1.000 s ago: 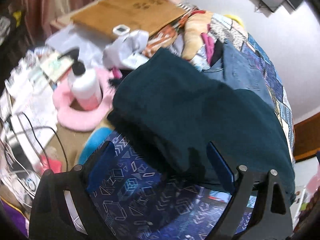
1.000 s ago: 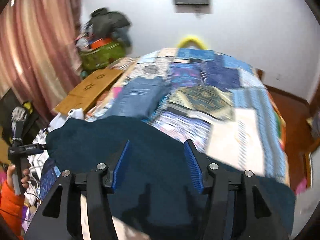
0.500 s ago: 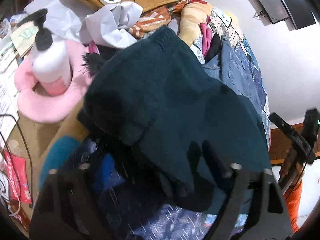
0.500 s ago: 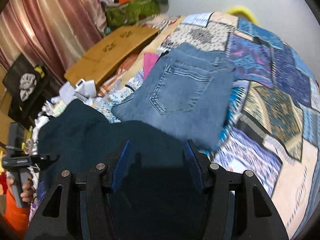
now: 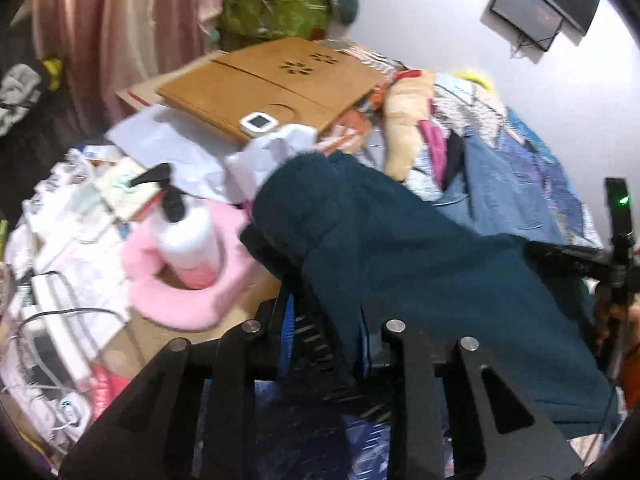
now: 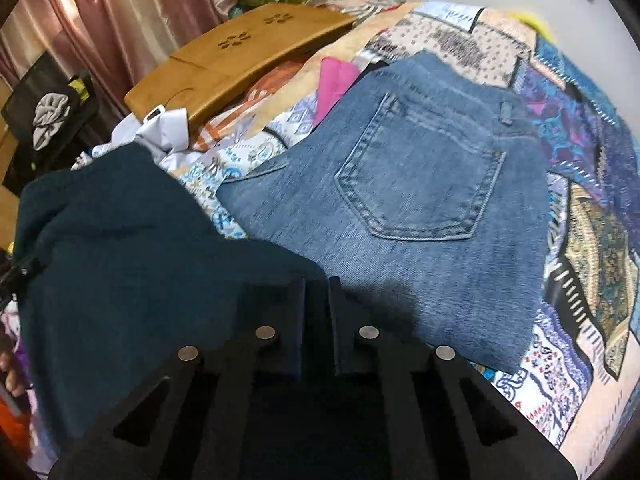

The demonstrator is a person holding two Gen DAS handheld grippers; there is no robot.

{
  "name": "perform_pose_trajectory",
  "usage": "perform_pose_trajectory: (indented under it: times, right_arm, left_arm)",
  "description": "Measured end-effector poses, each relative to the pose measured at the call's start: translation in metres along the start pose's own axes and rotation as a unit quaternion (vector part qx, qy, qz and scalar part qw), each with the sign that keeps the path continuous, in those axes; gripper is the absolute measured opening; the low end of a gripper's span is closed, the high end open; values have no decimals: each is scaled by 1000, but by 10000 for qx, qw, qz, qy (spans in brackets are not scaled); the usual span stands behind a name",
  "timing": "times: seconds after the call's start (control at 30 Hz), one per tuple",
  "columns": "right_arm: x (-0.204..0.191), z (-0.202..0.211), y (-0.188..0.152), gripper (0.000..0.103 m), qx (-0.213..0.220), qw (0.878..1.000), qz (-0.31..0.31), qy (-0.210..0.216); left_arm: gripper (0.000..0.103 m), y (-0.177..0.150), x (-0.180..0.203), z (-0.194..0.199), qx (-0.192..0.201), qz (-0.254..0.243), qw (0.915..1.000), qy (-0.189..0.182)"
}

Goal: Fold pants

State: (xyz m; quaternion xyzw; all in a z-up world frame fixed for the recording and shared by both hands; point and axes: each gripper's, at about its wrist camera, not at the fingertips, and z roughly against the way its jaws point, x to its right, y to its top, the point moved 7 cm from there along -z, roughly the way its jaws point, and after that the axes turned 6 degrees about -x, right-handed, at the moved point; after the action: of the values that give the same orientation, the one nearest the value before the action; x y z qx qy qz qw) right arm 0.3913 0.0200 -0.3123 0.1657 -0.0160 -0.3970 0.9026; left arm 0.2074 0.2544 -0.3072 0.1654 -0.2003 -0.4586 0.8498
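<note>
the left tongs are angled up from below, nearly closed, pinching an edge of the dark teal pants. the pants stretch rightward above the bed to the right tongs, clamped level on the other edge, beside folded jeans.

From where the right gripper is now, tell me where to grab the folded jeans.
Grip the folded jeans at the near raw edge, coming low from the front: they lie flat on the patchwork quilt, and that edge faces the right gripper.
</note>
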Motion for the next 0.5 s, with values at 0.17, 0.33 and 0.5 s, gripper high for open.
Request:
perform_pose_trajectory:
  times: [0.17,0.33,0.5]
  right_arm:
    - [5,8,0,9,75,9998,-182,-78]
    - [10,45,-19,27,394,9980,-487,-78]
    - [24,78,-61,55,634,9951,-753,-107]
  left_arm:
    - [17,-27,-17,-24,-647,-36,9979,-4]
    - [24,-27,-14,-5,-633,-274,9976,-18]
    - [58,-15,-1,26,-222,-605,9976,245]
